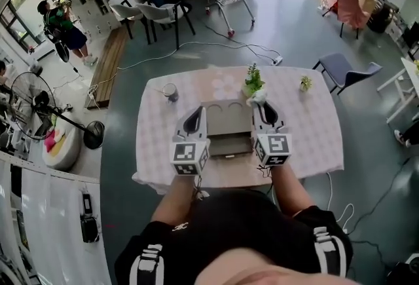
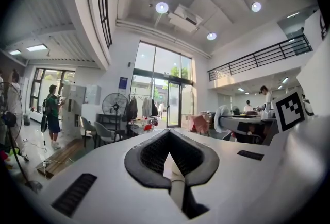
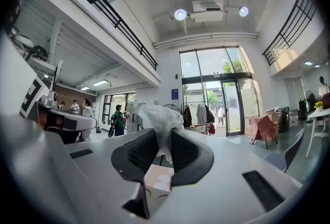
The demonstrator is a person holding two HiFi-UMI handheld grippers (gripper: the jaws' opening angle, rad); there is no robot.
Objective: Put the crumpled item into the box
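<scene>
While near box [image 1: 226,114], crumpled item [image 3: 159,117] in gripper [image 3: 158,148]

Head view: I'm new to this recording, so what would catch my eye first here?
The right claw, shut on a crumpled white item, by the far right corner of the grey box. The box sits mid-table on a checked cloth, and the left claw, shut and empty, hangs at its left side.

Crumpled white item [image 3: 159,115] by grey box [image 1: 226,121]

Table [image 1: 314,136] — box [image 1: 226,121], cup [image 1: 170,92], tall plant [image 1: 253,79], small plant [image 1: 305,83]
</scene>
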